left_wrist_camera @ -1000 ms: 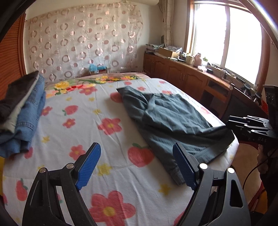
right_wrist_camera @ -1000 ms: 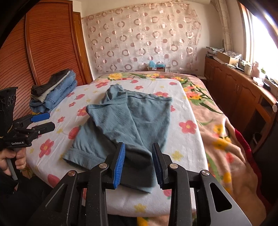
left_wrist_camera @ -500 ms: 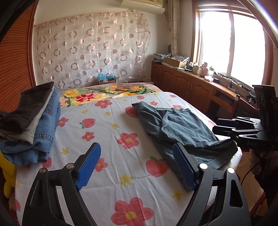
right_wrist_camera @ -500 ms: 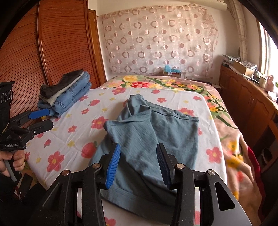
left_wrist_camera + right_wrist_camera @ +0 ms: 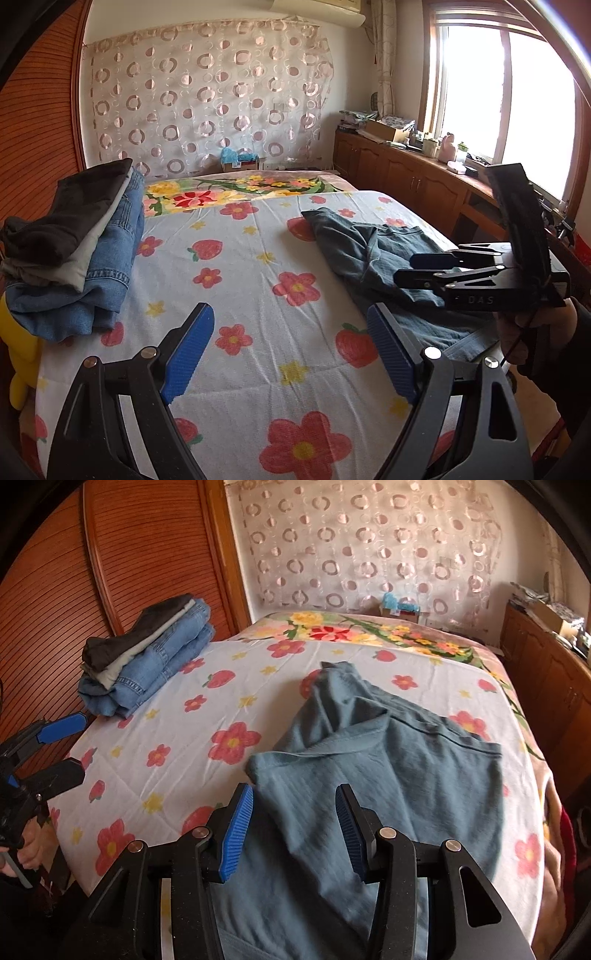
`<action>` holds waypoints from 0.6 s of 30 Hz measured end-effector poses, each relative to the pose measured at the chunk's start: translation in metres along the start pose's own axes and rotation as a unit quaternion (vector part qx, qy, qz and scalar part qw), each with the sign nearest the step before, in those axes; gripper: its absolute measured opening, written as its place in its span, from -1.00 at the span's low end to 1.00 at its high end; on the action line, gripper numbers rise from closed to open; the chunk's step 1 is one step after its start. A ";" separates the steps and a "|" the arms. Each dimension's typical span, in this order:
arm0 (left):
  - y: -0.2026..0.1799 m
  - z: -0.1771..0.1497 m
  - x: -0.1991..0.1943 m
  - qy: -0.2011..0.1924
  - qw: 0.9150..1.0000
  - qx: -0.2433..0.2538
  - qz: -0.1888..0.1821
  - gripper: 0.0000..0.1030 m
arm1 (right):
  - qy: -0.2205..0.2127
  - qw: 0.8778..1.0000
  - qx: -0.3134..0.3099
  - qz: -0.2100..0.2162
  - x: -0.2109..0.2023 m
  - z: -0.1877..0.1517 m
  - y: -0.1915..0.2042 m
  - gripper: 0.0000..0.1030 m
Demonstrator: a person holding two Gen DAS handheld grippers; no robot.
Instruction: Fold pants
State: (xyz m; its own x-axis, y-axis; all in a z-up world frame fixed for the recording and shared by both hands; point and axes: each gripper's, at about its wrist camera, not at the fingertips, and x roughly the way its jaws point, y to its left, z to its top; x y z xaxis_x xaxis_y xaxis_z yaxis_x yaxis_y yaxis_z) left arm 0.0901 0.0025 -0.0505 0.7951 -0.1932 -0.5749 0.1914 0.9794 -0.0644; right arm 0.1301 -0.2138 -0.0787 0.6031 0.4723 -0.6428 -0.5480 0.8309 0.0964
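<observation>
Rumpled grey-blue pants (image 5: 388, 775) lie on the flowered bed sheet (image 5: 177, 753), near the bed's front right edge. They also show in the left wrist view (image 5: 373, 258). My right gripper (image 5: 293, 823) is open and empty, hovering just above the near part of the pants. It shows from the side in the left wrist view (image 5: 424, 267). My left gripper (image 5: 291, 350) is wide open and empty above bare sheet, left of the pants. It shows at the left edge of the right wrist view (image 5: 59, 746).
A stack of folded jeans and dark clothes (image 5: 77, 251) sits at the bed's left edge, by a wooden slatted wardrobe (image 5: 140, 554). Wooden cabinets (image 5: 413, 184) under a window line the right side. A patterned curtain (image 5: 207, 107) hangs behind.
Both grippers have moved forward and lower over the bed. The right gripper's jaws have opened wider. The pants lie as before.
</observation>
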 end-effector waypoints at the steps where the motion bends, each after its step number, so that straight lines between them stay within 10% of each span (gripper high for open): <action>1: 0.001 0.000 0.000 0.000 1.000 -0.001 0.001 0.66 | 0.003 1.000 -0.005 0.001 0.005 0.003 0.003 -0.06; 7: 0.004 -0.002 0.000 0.002 1.000 -0.004 0.000 0.66 | 0.033 0.999 -0.021 0.003 0.035 0.014 0.012 -0.10; 11: 0.003 -0.006 0.002 0.007 1.000 -0.003 -0.002 0.66 | 0.041 0.999 -0.028 0.007 0.042 0.020 0.010 -0.82; 18: -0.006 -0.008 0.010 0.016 1.000 0.006 -0.010 0.66 | -0.022 0.999 -0.015 -0.022 -0.006 0.028 -0.012 -0.90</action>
State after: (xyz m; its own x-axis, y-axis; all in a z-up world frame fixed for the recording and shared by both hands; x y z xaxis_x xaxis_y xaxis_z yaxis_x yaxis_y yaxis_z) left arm 0.0925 -0.0048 -0.0629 0.7721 -0.2103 -0.5997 0.2134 0.9747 -0.0671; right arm 0.1494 -0.2183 -0.0548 0.6514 0.4485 -0.6119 -0.5372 0.8422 0.0454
